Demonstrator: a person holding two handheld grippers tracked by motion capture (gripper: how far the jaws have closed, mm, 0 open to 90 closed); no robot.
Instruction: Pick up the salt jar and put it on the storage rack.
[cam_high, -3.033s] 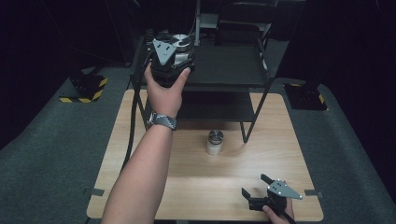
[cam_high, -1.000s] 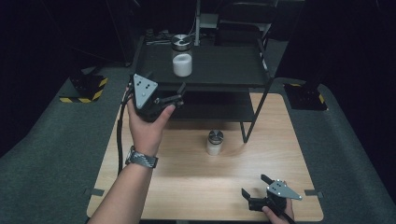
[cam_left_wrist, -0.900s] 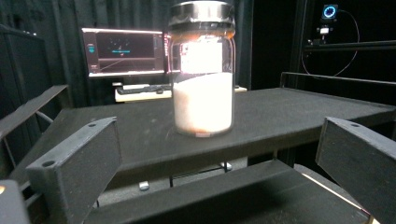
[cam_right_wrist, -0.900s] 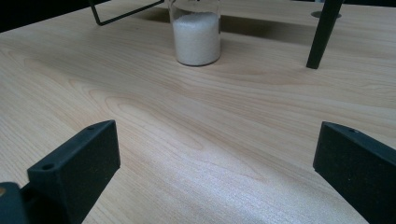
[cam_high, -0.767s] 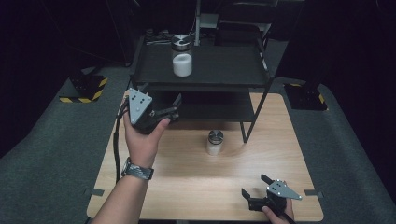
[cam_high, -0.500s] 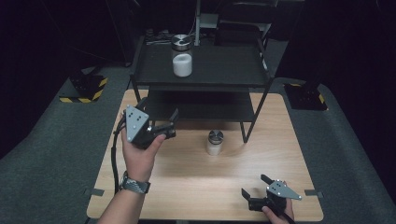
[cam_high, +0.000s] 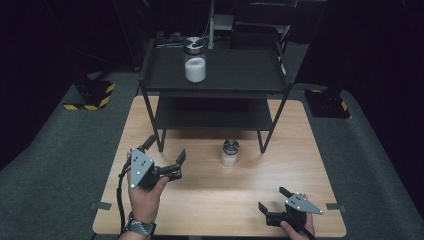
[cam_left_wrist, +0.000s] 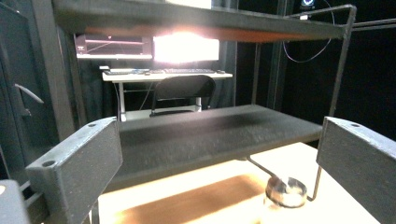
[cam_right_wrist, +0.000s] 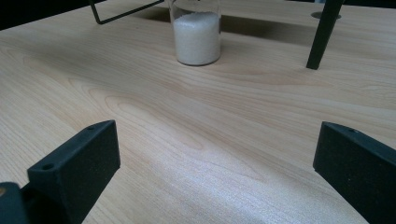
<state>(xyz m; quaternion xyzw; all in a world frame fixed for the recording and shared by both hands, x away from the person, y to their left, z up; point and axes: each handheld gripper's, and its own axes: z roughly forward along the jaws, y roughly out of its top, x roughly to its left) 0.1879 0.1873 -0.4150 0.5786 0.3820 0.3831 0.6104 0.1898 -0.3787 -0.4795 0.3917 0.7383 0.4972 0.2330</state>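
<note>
**Both grippers empty, two jars standing apart**

High view: left gripper (cam_high: 165, 152) sits lower left of centre, held in the person's left hand (cam_high: 146, 192), jaws spread wide w/ nothing between them. It hovers above the table (cam_high: 300, 130), just in front of the black shelf rack's (cam_high: 215, 112) left front leg. Watch on the wrist at the bottom edge, cable looping down beside it.

Right gripper (cam_high: 272, 197) is at lower right, near the table's front edge, jaws also released and empty. Grey plate on top points right.

Nearest thing: small glass jar (cam_high: 230, 152) w/ metal lid and white grains inside, upright on the table at frame centre, between the rack's front legs and just left of the right one. Well apart from both grippers; roughly level w/ the left one, up and left of the right one.

Second jar (cam_high: 195, 62), same kind, stands upright on the rack's top shelf, upper centre of frame, left of shelf middle.

Left gripper view: jaws at both lower corners, wide apart; rack's lower shelf (cam_left_wrist: 210, 133) runs across the middle, jar lid (cam_left_wrist: 286, 191) low right of centre.

Right gripper view: jaws in the lower corners, bare wood between; jar (cam_right_wrist: 196, 35) w/ white grains at top centre, rack leg (cam_right_wrist: 322, 35) at upper right.
</note>
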